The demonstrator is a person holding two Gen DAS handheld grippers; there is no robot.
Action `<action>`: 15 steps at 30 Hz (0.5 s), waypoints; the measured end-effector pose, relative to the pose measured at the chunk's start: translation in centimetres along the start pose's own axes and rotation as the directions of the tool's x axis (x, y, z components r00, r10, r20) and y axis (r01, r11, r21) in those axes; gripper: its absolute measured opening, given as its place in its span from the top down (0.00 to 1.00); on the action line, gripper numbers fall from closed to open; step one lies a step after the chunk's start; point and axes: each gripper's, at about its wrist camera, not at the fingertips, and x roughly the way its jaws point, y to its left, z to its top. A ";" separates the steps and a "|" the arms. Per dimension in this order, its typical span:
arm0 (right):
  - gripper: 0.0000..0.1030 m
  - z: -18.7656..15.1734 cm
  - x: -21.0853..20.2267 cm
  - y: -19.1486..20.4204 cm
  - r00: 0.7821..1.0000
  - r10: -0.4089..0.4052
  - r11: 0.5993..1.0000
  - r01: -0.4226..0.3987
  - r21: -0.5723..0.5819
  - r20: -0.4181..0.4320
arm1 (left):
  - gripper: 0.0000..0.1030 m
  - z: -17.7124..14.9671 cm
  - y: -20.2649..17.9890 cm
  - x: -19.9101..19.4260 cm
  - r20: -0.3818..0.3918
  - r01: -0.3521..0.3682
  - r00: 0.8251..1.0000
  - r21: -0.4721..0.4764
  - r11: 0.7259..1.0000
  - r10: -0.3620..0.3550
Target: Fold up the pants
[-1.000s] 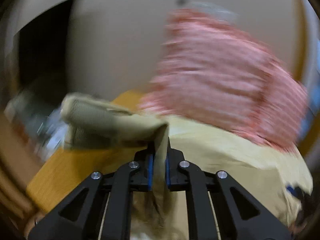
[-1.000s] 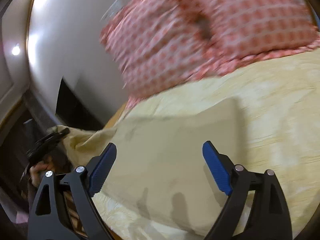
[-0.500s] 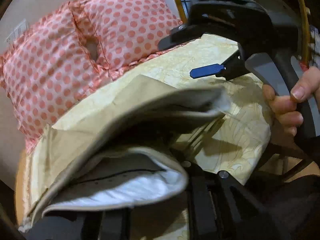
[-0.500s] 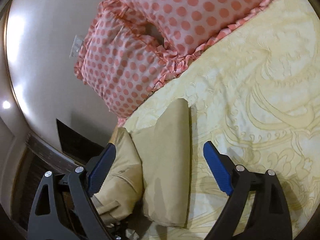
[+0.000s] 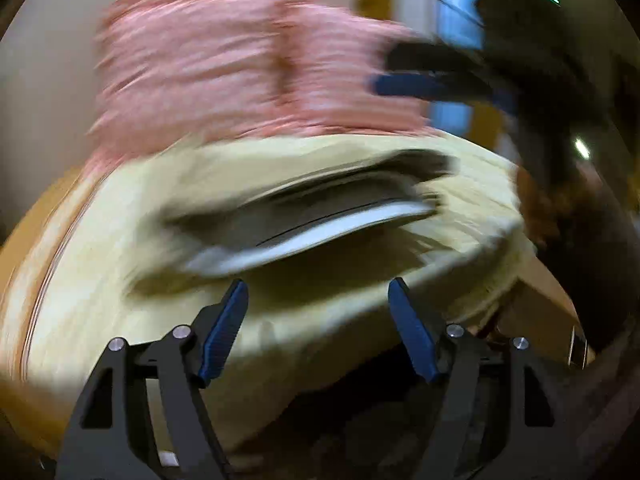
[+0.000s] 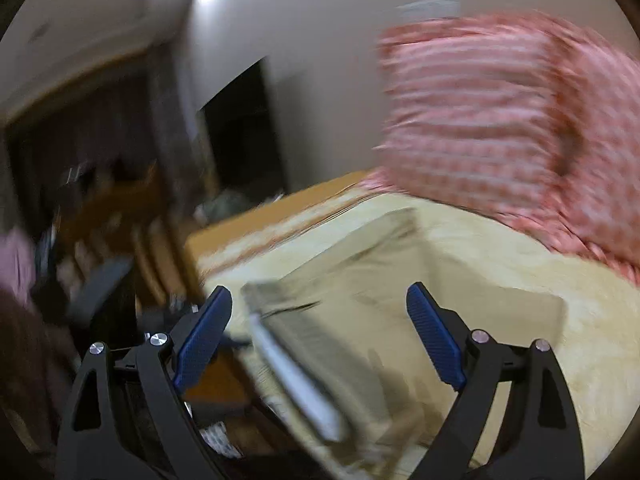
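Left wrist: left gripper (image 5: pixel 316 330) jaws spread wide, holding nothing. Folded pants (image 5: pixel 304 216) lie on the bed (image 5: pixel 120 312) just ahead of the jaws, long axis crosswise.

Right wrist: right gripper (image 6: pixel 320 338) jaws spread, empty; pants (image 6: pixel 344 316) directly between and below them, so probably the nearer gripper. No legible writing; heavy blur.

Home bedroom: bed (image 6: pixel 500 264) with yellow patterned cover, pink dotted pillows (image 6: pixel 512 120) against a plain wall (image 6: pixel 320 20), wooden bed frame (image 6: pixel 256 220), dark doorway (image 6: pixel 240 136).
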 end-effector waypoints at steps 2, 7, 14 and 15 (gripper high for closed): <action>0.12 -0.4 1.9 2.5 0.999 -0.002 0.996 -0.002 -0.089 -0.046 | 0.30 -0.9 2.6 -1.4 0.003 -0.081 0.997 -0.087 0.993 0.082; 0.12 -2.3 7.7 7.8 0.980 -0.127 0.943 0.071 -0.325 -0.154 | 0.26 -1.9 5.7 -4.2 0.044 -0.182 0.980 -0.178 0.967 0.192; 0.90 -1.5 10.3 5.6 0.934 -0.303 0.929 0.245 -0.276 -0.191 | 0.25 -1.8 6.8 -3.9 0.045 -0.186 0.979 -0.186 0.965 0.197; 0.91 -0.7 9.7 4.3 0.941 -0.283 0.946 0.241 -0.218 -0.187 | 0.25 -1.5 6.9 -3.9 0.050 -0.189 0.978 -0.179 0.966 0.201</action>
